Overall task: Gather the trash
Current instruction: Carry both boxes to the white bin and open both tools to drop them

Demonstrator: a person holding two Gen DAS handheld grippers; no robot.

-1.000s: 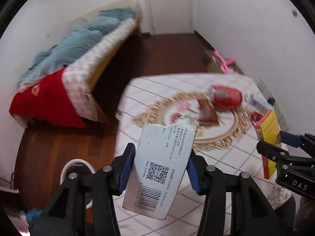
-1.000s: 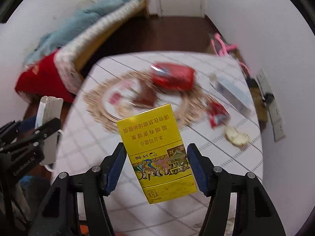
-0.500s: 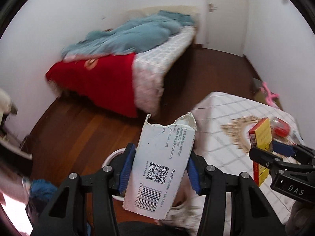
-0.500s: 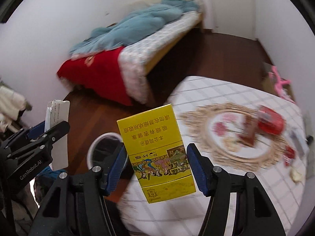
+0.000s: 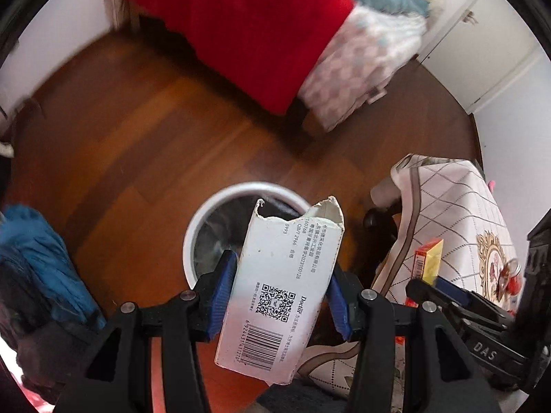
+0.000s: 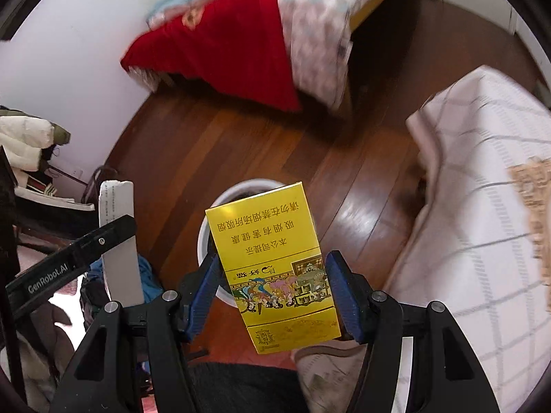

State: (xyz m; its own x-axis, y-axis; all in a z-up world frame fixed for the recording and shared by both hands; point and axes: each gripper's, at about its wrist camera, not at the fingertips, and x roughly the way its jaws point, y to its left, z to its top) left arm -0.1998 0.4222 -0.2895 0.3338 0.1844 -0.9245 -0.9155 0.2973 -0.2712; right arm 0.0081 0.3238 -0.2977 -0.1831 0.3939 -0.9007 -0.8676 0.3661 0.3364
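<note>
My left gripper (image 5: 280, 296) is shut on a torn white carton (image 5: 282, 289) with a QR code and barcode, held above a round white trash bin (image 5: 203, 220) on the wooden floor. My right gripper (image 6: 272, 292) is shut on a yellow cigarette box (image 6: 272, 258), also held over the trash bin (image 6: 224, 199), which shows behind the box. The yellow box also shows in the left wrist view (image 5: 428, 261), and the white carton shows in the right wrist view (image 6: 118, 241) at the left.
A table with a white grid cloth (image 5: 447, 206) stands to the right, also in the right wrist view (image 6: 482, 206). A bed with a red blanket (image 5: 248, 27) is beyond. Blue cloth (image 5: 44, 268) and clutter lie at the left.
Both grippers have swung left and tilted down from the table toward the floor. The trash bin now sits right under both held boxes.
</note>
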